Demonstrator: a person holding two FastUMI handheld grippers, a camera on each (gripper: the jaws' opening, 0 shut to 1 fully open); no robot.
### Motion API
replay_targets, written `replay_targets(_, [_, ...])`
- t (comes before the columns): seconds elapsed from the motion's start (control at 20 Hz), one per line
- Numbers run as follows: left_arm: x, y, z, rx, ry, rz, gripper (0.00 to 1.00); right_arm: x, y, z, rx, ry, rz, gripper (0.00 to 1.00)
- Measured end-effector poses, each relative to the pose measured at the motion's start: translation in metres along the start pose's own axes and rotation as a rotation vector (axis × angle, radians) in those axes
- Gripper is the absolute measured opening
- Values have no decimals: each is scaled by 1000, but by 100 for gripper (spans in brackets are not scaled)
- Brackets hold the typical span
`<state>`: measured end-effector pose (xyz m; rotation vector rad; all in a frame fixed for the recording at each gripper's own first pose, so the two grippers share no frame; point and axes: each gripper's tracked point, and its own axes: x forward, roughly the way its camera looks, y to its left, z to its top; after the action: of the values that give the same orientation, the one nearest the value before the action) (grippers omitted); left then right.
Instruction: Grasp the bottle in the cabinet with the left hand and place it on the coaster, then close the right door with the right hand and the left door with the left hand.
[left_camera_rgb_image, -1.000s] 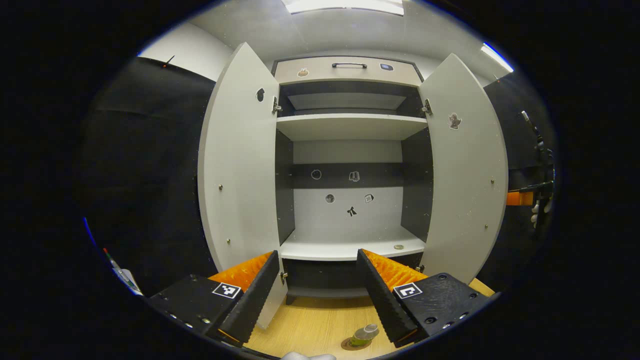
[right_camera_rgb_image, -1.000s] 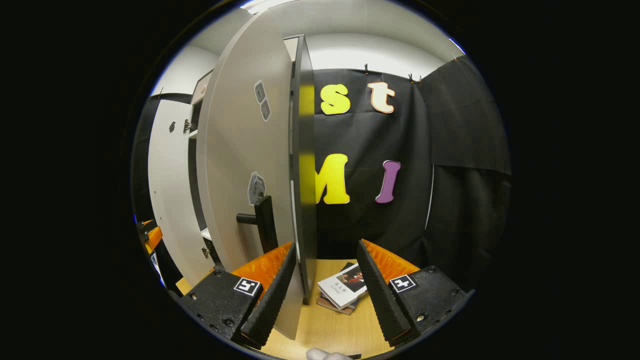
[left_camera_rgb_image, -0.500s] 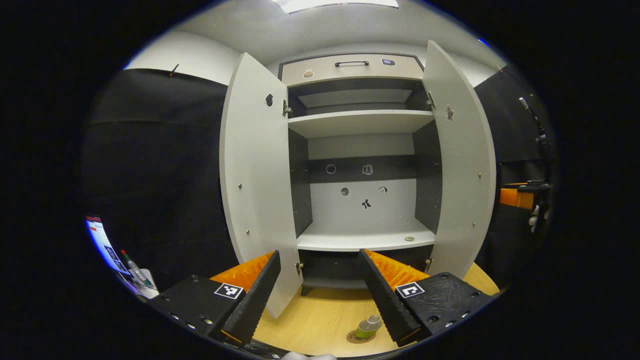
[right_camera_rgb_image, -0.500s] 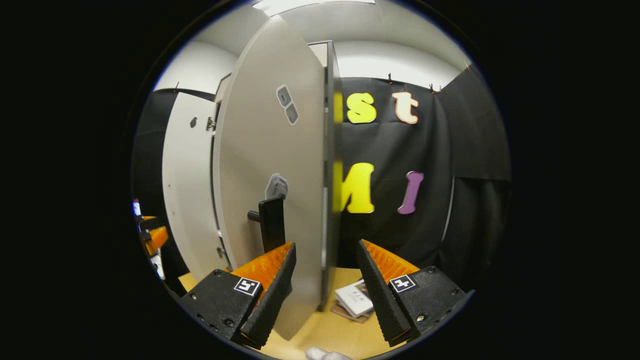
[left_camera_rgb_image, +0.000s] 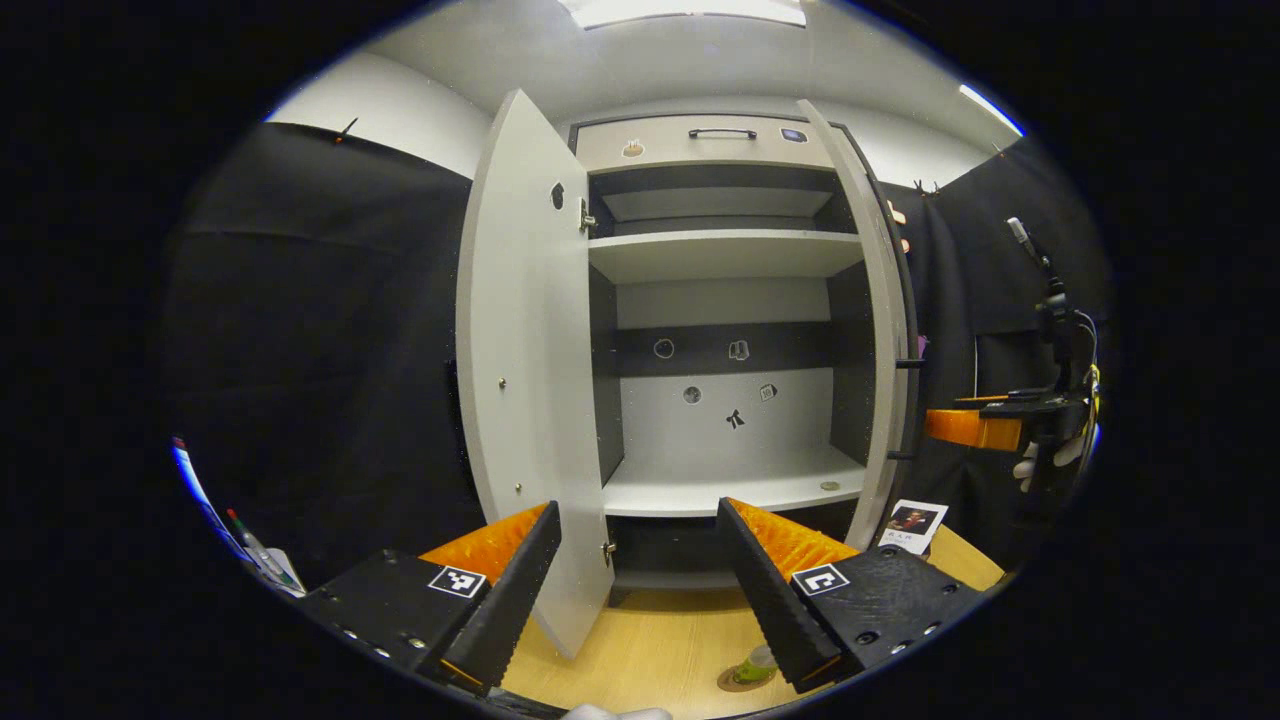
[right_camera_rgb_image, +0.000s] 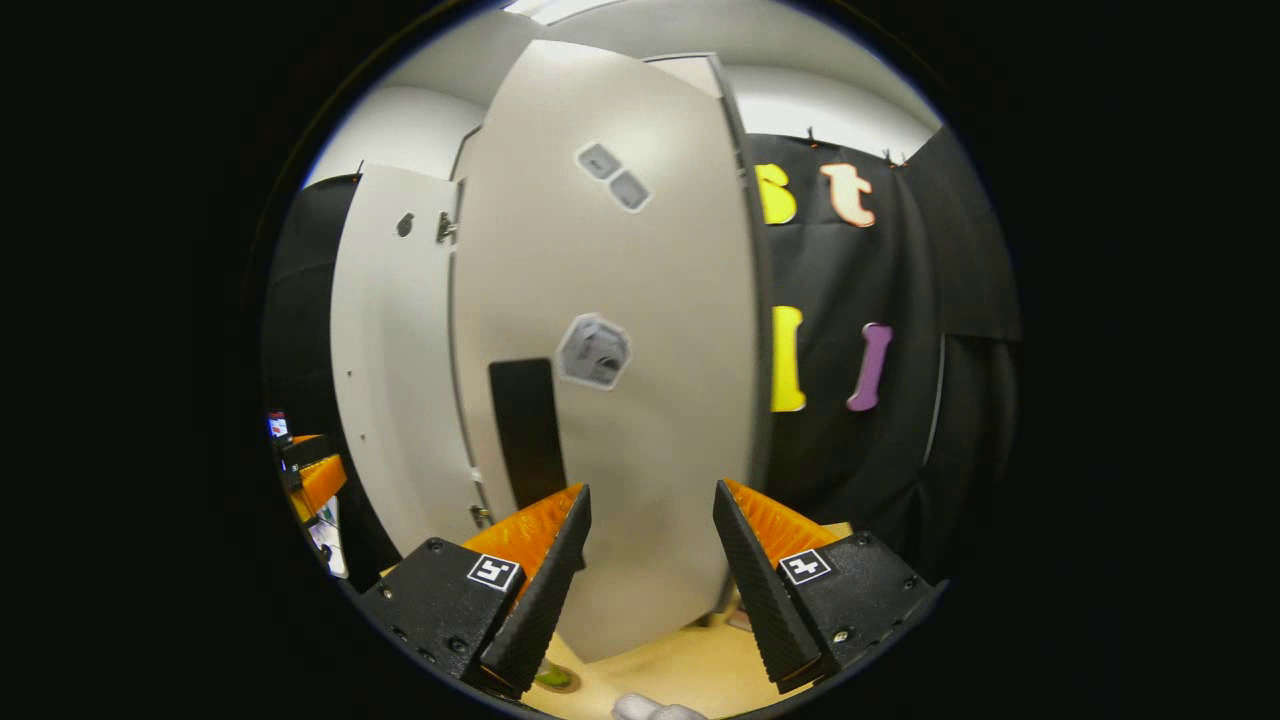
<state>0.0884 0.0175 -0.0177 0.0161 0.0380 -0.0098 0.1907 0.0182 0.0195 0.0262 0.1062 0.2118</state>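
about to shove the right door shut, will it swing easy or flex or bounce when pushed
The right door looks like a flat rigid panel, so it probably won't flex. It hangs on side hinges like the left door, so a push should likely swing it freely. The right gripper sits open before its face; a hard shove might make it rebound.

Black cloth walls (left_camera_rgb_image: 320, 330), a white ceiling with light panel (left_camera_rgb_image: 690, 10), wooden tabletop (left_camera_rgb_image: 650, 650).
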Motion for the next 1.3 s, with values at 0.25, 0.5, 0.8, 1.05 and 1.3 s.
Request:
replay_targets(0.25, [10, 28, 0, 13, -20, -21, 95, 2, 22, -10, 13, 31, -17, 78])
replay_targets(0.5, [27, 72, -2, 18, -29, -15, 96, -14, 36, -5, 7, -6, -53, 78])
replay_targets(0.8, [46, 162, 11, 2, -76, 79, 96, -40, 40, -9, -58, -36, -171, 82])
replay_targets(1.05, [63, 229, 24, 23, -119, 172, 95, -52, 49, -29, -65, -1, -205, 82])
replay_targets(1.3, [94, 236, 20, -16, -121, 159, 95, -68, 44, -37, -86, 43, -254, 82])
